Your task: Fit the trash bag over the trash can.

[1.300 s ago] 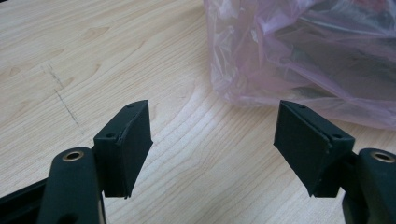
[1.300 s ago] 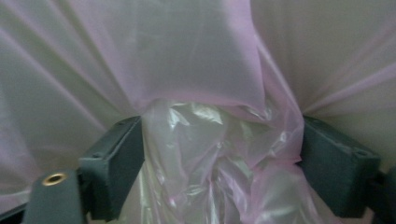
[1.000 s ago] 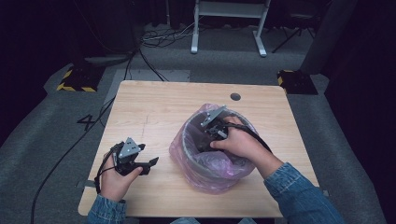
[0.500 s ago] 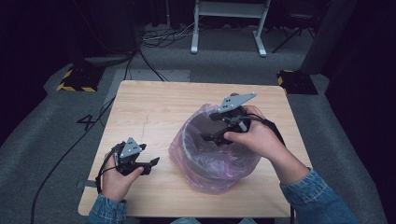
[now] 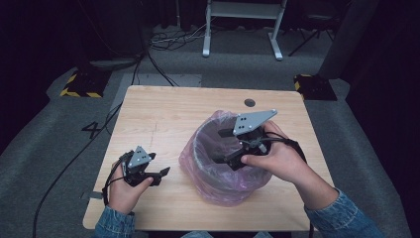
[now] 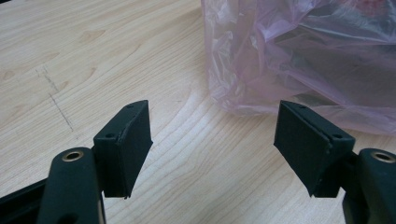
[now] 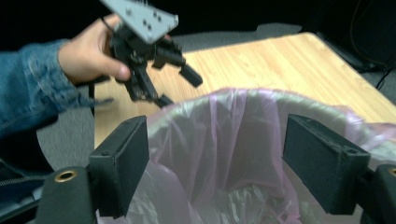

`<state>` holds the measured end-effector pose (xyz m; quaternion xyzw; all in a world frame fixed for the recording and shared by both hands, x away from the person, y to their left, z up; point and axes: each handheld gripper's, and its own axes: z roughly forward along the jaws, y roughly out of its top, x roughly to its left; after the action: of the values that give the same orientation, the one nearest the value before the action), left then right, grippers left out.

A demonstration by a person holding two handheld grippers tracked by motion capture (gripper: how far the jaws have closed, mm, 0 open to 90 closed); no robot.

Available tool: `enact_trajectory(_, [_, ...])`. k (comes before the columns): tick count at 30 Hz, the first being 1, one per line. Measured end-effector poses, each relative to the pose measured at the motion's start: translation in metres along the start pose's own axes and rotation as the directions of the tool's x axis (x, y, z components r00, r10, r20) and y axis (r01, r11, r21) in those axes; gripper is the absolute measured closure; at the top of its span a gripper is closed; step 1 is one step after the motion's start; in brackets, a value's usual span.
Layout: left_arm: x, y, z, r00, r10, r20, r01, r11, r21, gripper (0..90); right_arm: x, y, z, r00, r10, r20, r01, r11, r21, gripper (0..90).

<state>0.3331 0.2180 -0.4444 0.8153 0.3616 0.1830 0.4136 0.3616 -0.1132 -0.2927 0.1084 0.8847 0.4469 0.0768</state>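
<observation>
A dark round bin lined with a pink plastic bag [image 5: 218, 186] stands on the right half of the wooden table [image 5: 163, 114]. My right gripper [image 5: 227, 147] hovers over the bin's right rim, open, with nothing between its jaws. In the right gripper view that gripper [image 7: 217, 140] looks down into the bag [image 7: 224, 154], whose folded rim lies just beyond its wide-apart jaws. My left gripper [image 5: 159, 174] rests low on the table to the left of the bin, open and empty. In the left gripper view the bag [image 6: 299, 60] bulges at the upper right, apart from the left gripper [image 6: 215, 126].
A small dark round disc [image 5: 249, 102] sits in the table near its far edge. Bare wood [image 6: 70, 56] stretches left of and behind the bin. The right gripper view shows the left gripper [image 7: 180, 88], held by a hand with a denim sleeve [image 7: 28, 93]. Cables and stands lie on the floor beyond.
My right gripper has risen out of the bin and shifted toward its right rim. The left gripper has not moved.
</observation>
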Motion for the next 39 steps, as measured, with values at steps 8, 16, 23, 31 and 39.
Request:
enact_trajectory(8, [0.001,-0.001,0.0,1.0,0.001,-0.002,-0.001,1.0,0.003,27.4,-0.008,-0.012,0.028,0.9987,-0.046,-0.022,0.048,0.993,0.112,25.0])
enact_trajectory(16, [0.001,-0.001,0.0,1.0,0.002,-0.002,-0.002,1.0,0.002,27.4,-0.011,-0.027,0.058,0.9959,-0.058,-0.069,0.074,0.967,0.242,24.5])
enact_trajectory(23, [0.001,-0.001,0.001,1.0,0.004,0.001,-0.004,1.0,0.007,27.4,-0.007,-0.038,0.084,0.9897,-0.067,-0.127,0.109,0.926,0.361,23.5])
enact_trajectory(31, [0.001,-0.001,-0.001,1.0,0.002,-0.001,-0.002,1.0,0.007,27.4,-0.016,-0.053,0.103,0.9897,0.053,-0.133,0.015,0.886,0.464,15.3])
enact_trajectory(39, [0.002,-0.006,-0.003,1.0,-0.007,-0.007,0.007,0.9999,0.01,27.2,-0.026,-0.048,0.095,0.9952,0.071,-0.069,-0.035,0.904,0.426,18.6])
